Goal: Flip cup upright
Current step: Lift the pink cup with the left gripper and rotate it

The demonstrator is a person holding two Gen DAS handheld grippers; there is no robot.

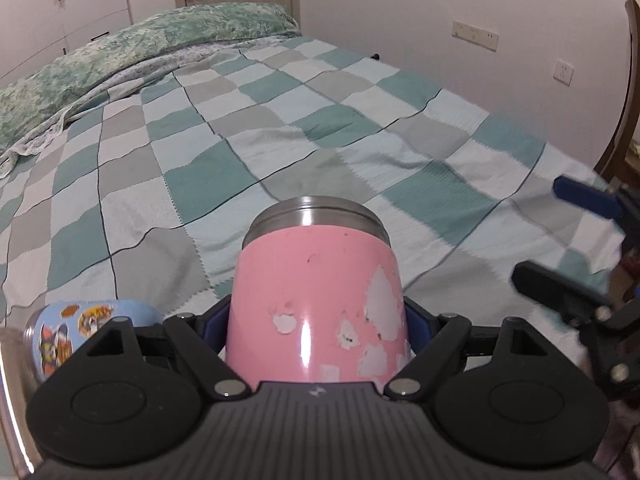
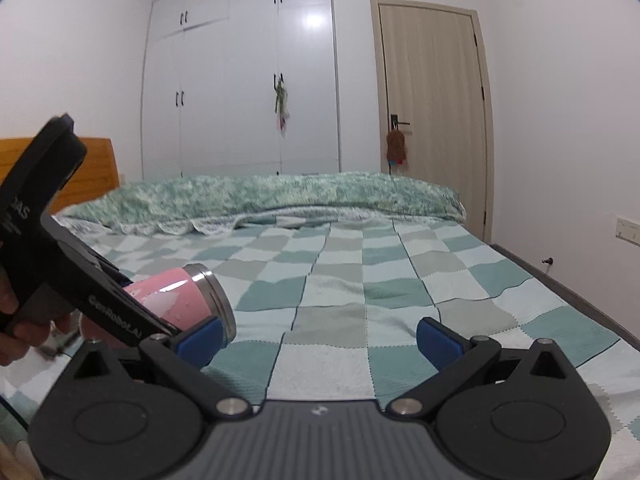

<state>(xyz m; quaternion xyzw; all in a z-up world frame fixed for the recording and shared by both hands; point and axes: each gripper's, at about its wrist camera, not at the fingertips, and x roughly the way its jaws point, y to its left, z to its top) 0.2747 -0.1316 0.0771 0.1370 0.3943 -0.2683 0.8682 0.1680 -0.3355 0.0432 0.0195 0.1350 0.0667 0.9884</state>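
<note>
A pink cup (image 1: 312, 300) with chipped paint and a steel rim is clamped between the blue pads of my left gripper (image 1: 316, 324). It is tilted, its rim pointing away from the camera over the bed. In the right wrist view the same pink cup (image 2: 176, 300) shows at the left, held off the bed by the left gripper (image 2: 100, 304), rim toward the right. My right gripper (image 2: 320, 340) is open and empty above the bedspread; it shows at the right edge of the left wrist view (image 1: 576, 248).
A checked teal, grey and white bedspread (image 1: 280, 132) covers the bed. A blue cartoon-printed cup (image 1: 80, 328) lies on its side at the lower left. A green quilt (image 2: 260, 196) lies at the bed's far side. A wardrobe (image 2: 240, 80) and door (image 2: 432, 100) stand beyond.
</note>
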